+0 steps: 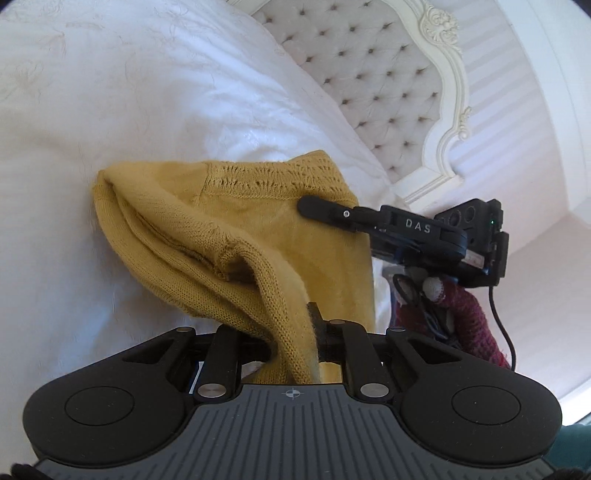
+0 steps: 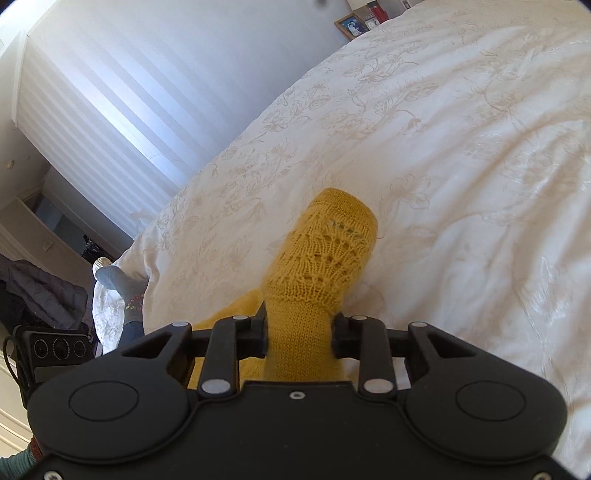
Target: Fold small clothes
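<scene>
Both tongs (image 1: 295, 332) (image 2: 299, 332) pinching yellow knit (image 1: 229, 236), lifted off bedspread (image 2: 461, 147)

Mustard knitted garment (image 1: 236, 236) with openwork band, matt black plastic tongs (image 2: 300, 334), sheeny embroidered white bedspread (image 2: 461, 147)

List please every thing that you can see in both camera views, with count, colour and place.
knitted garment: one, mustard yellow, lifted over the bed, gripped at two places
bedcover: one, white with floral pattern, on the bed
headboard: one, cream, tufted, at the bed's end
picture frame: one, brown, beyond the bed
left hand-held gripper: black, shut on garment
right hand-held gripper: black, shut on the lace-knit part
</scene>
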`<state>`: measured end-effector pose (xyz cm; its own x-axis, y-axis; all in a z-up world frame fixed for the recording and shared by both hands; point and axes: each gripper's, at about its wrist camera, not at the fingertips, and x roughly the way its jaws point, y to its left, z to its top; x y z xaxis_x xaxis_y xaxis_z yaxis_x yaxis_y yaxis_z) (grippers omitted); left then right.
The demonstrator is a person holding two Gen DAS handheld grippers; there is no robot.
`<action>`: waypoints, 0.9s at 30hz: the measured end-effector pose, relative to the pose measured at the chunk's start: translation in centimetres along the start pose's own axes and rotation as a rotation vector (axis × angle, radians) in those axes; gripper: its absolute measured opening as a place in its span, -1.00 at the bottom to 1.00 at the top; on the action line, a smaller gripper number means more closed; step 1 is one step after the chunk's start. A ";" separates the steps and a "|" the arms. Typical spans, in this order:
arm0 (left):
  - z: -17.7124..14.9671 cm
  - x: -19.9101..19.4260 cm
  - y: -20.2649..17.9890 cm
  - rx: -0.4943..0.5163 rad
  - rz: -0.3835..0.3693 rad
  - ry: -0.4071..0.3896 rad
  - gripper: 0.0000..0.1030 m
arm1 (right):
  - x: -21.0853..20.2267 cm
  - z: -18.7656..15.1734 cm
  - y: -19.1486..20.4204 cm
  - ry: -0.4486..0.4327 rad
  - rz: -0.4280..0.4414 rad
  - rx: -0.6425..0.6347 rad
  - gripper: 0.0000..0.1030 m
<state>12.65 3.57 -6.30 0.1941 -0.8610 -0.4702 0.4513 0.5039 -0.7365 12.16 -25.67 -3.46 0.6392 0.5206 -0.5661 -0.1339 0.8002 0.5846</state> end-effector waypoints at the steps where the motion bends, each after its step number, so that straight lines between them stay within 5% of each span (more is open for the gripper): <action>1: -1.1 0.3 -0.1 -0.004 0.027 0.023 -0.69 | -0.5 -0.7 -0.3 0.008 -0.038 -0.007 -0.20; 6: -5.7 2.0 1.2 0.004 0.269 0.131 -0.59 | -0.6 -3.8 -2.7 0.036 -0.312 -0.031 -0.08; 10: -6.7 0.0 1.0 0.008 0.297 0.051 -0.46 | -2.2 -5.0 -3.9 -0.046 -0.286 0.064 0.02; 13: -5.8 -1.5 -0.9 0.101 0.372 -0.051 -0.38 | -3.6 -5.6 -3.0 -0.124 -0.310 0.038 0.04; 18: -3.4 -1.1 -4.8 0.252 0.421 -0.212 0.11 | -3.4 -5.5 -1.7 -0.183 -0.335 -0.048 0.09; 22: -1.0 2.2 -5.4 0.314 0.466 -0.267 0.14 | -2.1 -4.6 -2.1 -0.182 -0.331 -0.060 0.09; 27: -0.4 4.3 -4.0 0.352 0.542 -0.244 0.14 | 0.6 -4.0 -2.4 -0.125 -0.359 -0.103 0.11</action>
<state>11.32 -2.12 -5.61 0.6435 -0.5060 -0.5743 0.4832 0.8505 -0.2078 9.78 -26.07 -7.49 0.7460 0.1672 -0.6446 0.0434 0.9537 0.2976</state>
